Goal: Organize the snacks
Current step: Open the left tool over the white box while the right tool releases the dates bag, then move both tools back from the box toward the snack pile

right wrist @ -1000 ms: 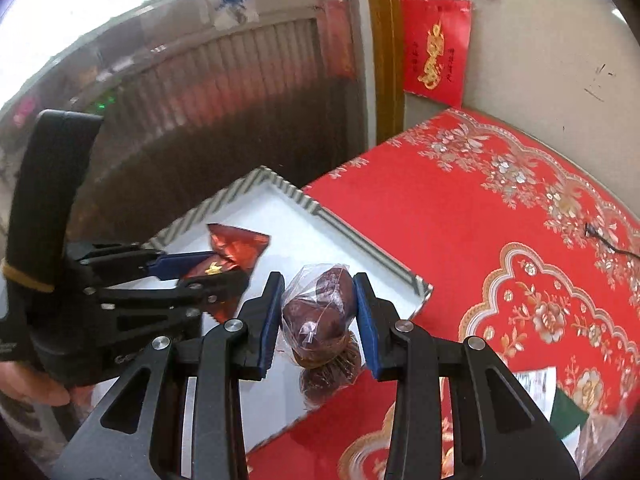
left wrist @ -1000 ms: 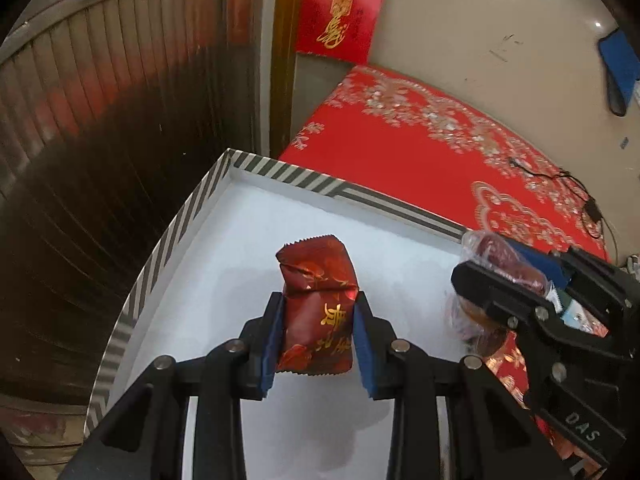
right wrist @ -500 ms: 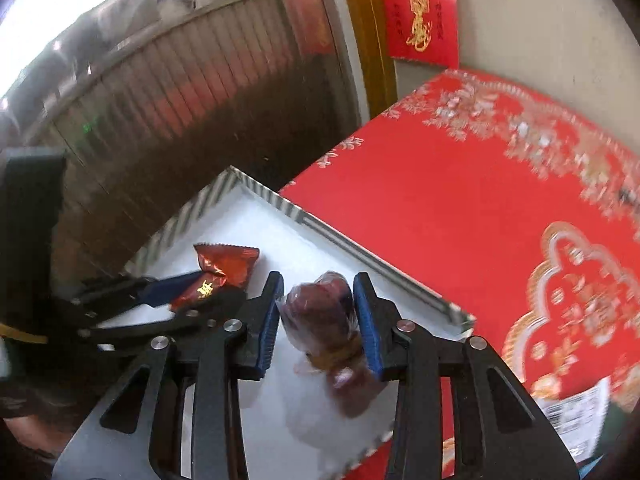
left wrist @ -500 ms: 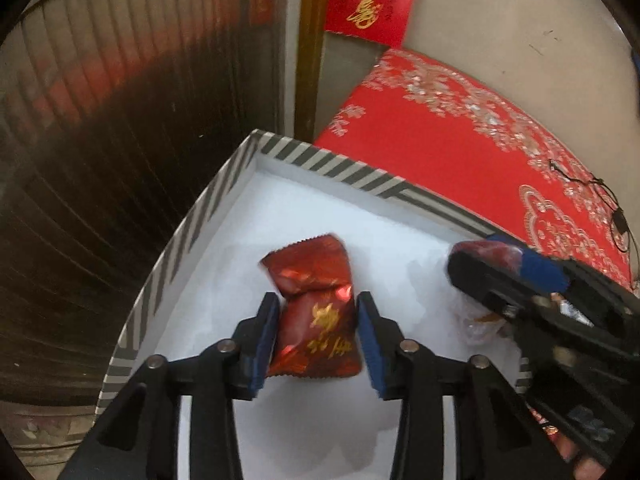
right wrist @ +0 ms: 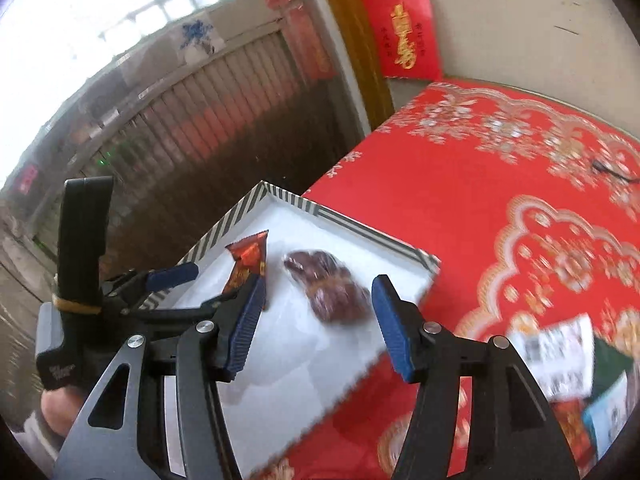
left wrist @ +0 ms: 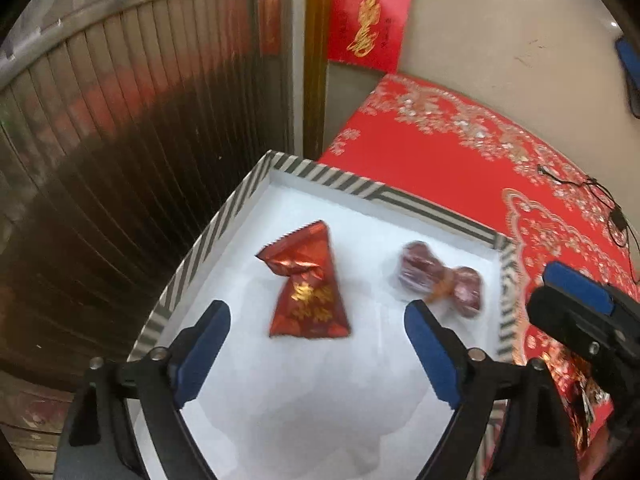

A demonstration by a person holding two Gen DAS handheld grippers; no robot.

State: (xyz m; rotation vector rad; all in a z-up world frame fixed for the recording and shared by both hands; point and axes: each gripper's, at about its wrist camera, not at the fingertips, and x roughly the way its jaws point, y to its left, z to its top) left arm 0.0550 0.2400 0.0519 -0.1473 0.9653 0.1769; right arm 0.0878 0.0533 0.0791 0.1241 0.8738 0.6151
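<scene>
A red foil snack packet (left wrist: 306, 286) (right wrist: 247, 264) lies flat on the white floor of a striped-rim tray (left wrist: 328, 178) (right wrist: 352, 228). To its right rests a clear bag of dark dates (left wrist: 438, 278) (right wrist: 330, 286). My left gripper (left wrist: 316, 338) hovers just short of the red packet, its jaws opening wide and touching nothing. My right gripper (right wrist: 318, 312) is above the date bag, its jaws opening too; the bag lies beyond the pads, free of them. In the left wrist view one blue-tipped finger of my right gripper (left wrist: 576, 292) shows at the right edge.
The tray sits at the corner of a table under a red patterned cloth (left wrist: 460, 152) (right wrist: 500, 184). Several more snack packets (right wrist: 568, 352) lie at the lower right. A ribbed metal shutter (left wrist: 140, 120) stands left of the table. A black cable (left wrist: 588, 188) trails on the cloth.
Both grippers opened and let go. The red packet and the date bag now lie on the tray floor. Both grippers have drawn back from them.
</scene>
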